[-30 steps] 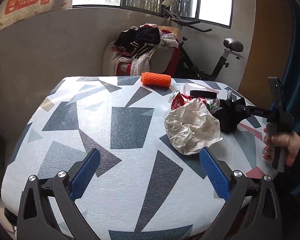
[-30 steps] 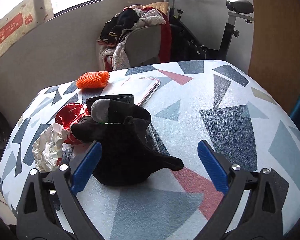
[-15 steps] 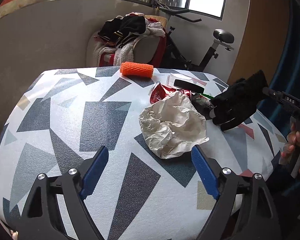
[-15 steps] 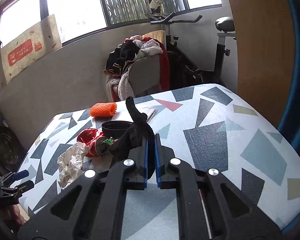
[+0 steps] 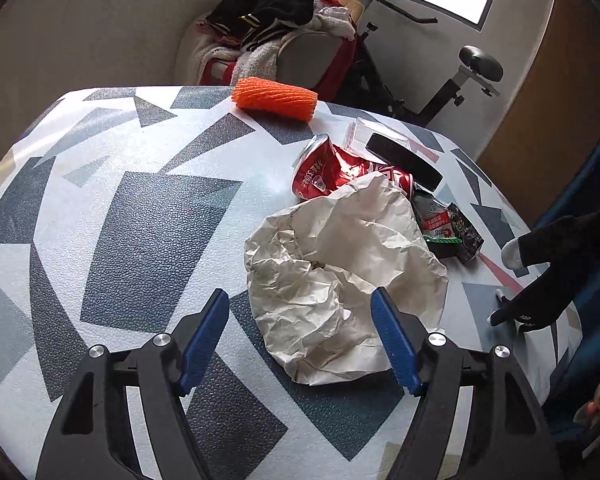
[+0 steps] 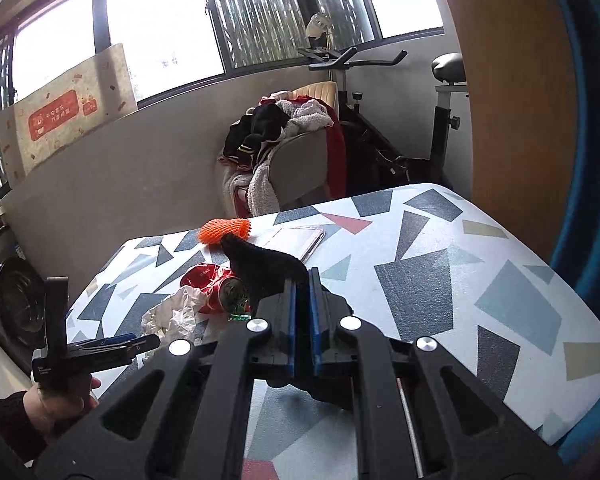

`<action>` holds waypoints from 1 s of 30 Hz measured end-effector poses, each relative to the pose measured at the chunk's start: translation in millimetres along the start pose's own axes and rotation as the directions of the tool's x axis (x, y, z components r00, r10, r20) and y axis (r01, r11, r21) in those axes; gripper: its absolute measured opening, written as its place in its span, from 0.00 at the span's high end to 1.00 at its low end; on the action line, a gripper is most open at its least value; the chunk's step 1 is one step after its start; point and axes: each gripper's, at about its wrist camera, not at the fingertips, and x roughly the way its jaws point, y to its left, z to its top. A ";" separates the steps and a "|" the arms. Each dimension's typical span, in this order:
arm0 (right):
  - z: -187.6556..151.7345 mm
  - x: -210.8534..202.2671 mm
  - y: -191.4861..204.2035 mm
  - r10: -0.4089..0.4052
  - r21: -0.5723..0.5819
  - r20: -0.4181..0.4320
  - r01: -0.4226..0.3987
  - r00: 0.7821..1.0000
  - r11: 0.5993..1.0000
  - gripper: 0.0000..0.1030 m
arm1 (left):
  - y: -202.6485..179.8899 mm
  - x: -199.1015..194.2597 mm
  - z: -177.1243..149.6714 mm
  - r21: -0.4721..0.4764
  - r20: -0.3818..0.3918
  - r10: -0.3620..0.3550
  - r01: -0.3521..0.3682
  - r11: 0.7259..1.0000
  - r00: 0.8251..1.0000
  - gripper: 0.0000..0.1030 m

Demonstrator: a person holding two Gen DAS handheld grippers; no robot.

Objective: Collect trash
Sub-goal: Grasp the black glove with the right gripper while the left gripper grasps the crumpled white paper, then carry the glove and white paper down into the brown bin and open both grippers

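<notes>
I'm gripping the black glove point(image 6: 266, 268) in my right gripper point(image 6: 303, 312), its blue pads clenched tight on the cloth, the glove lifted off the table point(image 6: 440, 276) at its near right side. From the left wrist view the glove point(image 5: 560, 272) is hanging at the right edge, one pale fingertip showing.

My left gripper point(image 5: 300, 344) is hovering wide open and holding nothing, its blue fingers point(image 5: 204, 340) straddling the near part of the crumpled paper point(image 5: 340, 276), which is lying on the table point(image 5: 140, 220). Just behind the paper, touching it, is lying a crushed red can point(image 5: 332, 172), and beside the can a dark snack wrapper point(image 5: 448, 232) with a red and white label. Behind those I'm seeing a black disc point(image 5: 404, 160) resting on a clear plastic case point(image 5: 364, 132), and at the far edge an orange foam net point(image 5: 274, 98).

The tabletop is wearing a white cover printed with grey, blue and red angular shapes. Beyond it a chair point(image 6: 296, 160) is piled with clothes and towels, an exercise bike point(image 6: 440, 120) is standing by the wall, and barred windows point(image 6: 260, 12) are glowing bright. A cardboard box point(image 6: 68, 108) with an orange label is leaning on the ledge, and a washing machine point(image 6: 12, 292) is showing at the far left. A wooden panel point(image 6: 512, 100) is filling the right.
</notes>
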 end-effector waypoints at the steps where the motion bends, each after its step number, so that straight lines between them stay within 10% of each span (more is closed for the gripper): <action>1: -0.3 0.6 -1.3 0.004 0.008 -0.003 -0.004 1.000 1.000 0.90 | -1.8 3.0 0.7 0.017 -0.006 0.008 -0.008 1.000 1.000 0.31; 5: -1.0 0.6 -2.9 0.013 0.018 -0.001 -0.013 1.000 1.000 0.90 | 3.3 13.7 1.3 -0.005 -0.042 0.019 -0.019 1.000 0.999 0.31; 12: -4.4 -1.5 -5.1 0.027 0.034 -0.014 -0.026 1.000 0.999 0.90 | 14.1 8.1 -4.3 -0.028 -0.043 0.009 -0.010 1.000 0.999 0.61; 30: 0.5 -50.0 23.8 0.104 0.014 0.003 -0.104 0.995 0.994 0.90 | -10.2 -112.0 -36.1 0.125 0.072 -0.057 0.048 0.991 0.996 0.61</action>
